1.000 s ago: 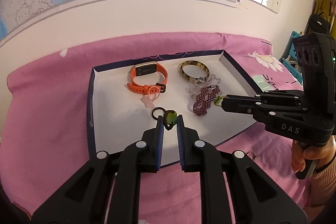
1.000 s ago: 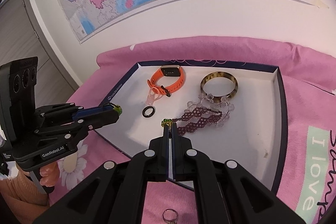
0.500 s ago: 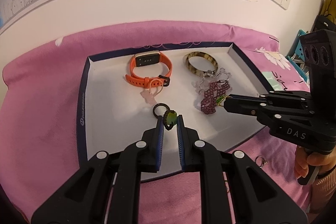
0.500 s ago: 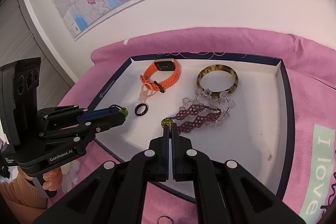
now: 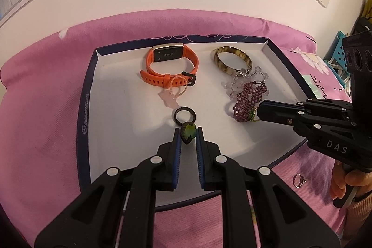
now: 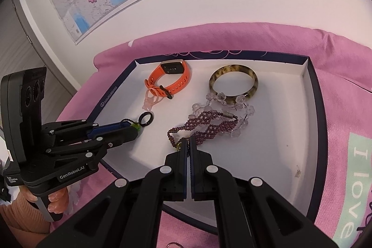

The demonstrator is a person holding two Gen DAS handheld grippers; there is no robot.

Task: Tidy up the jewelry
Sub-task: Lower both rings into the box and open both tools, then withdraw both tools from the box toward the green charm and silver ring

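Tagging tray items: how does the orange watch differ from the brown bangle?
The orange watch is a soft buckled strap with a rectangular dark screen; the brown bangle is a rigid, mottled closed hoop. The watch sits at the tray's back middle with a pink charm loop over its strap; the bangle lies to its right, with clear beads overlapping its near edge. Both are wrist pieces resting inside the tray, untouched by either claw.

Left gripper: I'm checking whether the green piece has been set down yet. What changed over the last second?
The left gripper, shut on the green pendant, came lower toward the tray, close to the black ring; nothing released. The right gripper stayed shut beside the purple beaded bracelet.
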